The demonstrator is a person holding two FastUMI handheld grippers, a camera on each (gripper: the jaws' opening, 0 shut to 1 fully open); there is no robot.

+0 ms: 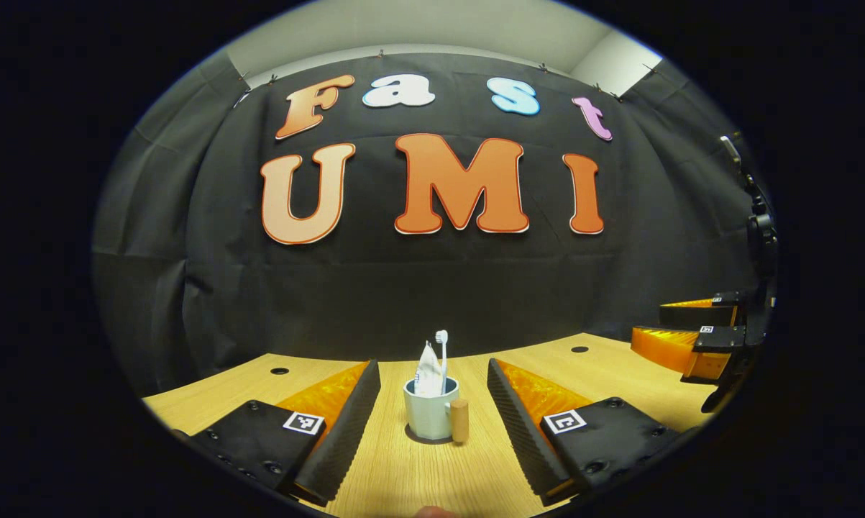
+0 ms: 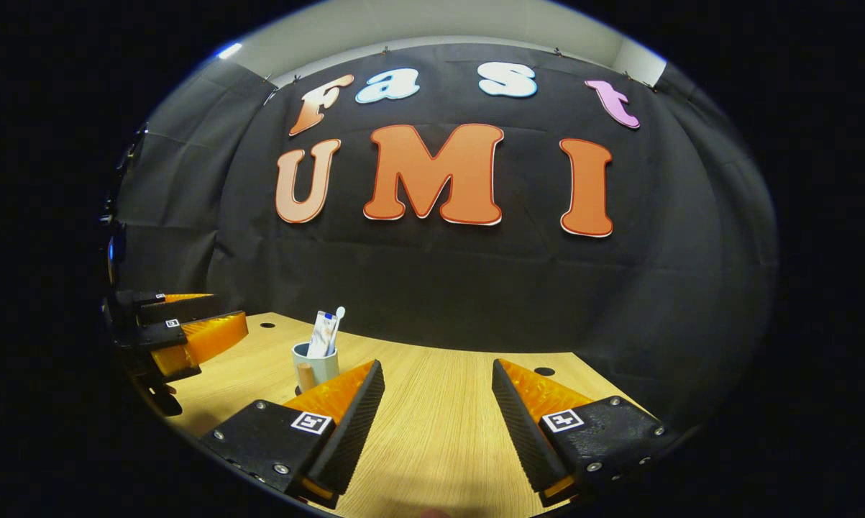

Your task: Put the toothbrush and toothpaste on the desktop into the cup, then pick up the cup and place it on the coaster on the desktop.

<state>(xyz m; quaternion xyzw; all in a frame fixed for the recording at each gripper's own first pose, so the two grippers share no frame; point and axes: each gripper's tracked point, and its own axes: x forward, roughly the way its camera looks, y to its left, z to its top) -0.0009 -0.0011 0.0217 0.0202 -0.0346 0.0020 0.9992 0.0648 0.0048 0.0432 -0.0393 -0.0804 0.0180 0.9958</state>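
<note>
Your left gripper (image 1: 432, 410) sits low over the desk (image 1: 418, 475) with its fingers spread wide and nothing between the pads. The cup (image 1: 430, 414) stands upright on the desk straight ahead, framed by the two fingers but clear of both. Under its base you can see a dark disc, the coaster (image 1: 423, 436), peeking out at the front edge. The cup's wooden handle (image 1: 459, 420) points toward you and slightly right. The toothbrush (image 1: 443, 356) stands in the cup, bristles up, and the toothpaste (image 1: 427, 373) leans beside it, touching or nearly so.

Your right gripper (image 2: 436, 414) is also spread wide and empty, hovering over bare desk well to the right of the cup. In the right gripper view the cup (image 2: 316, 363) lies off to the left, beyond the left finger, with your left gripper (image 2: 180, 334) farther left still. In the left gripper view the right gripper (image 1: 691, 338) shows at the far right edge, apart from the cup.
</note>
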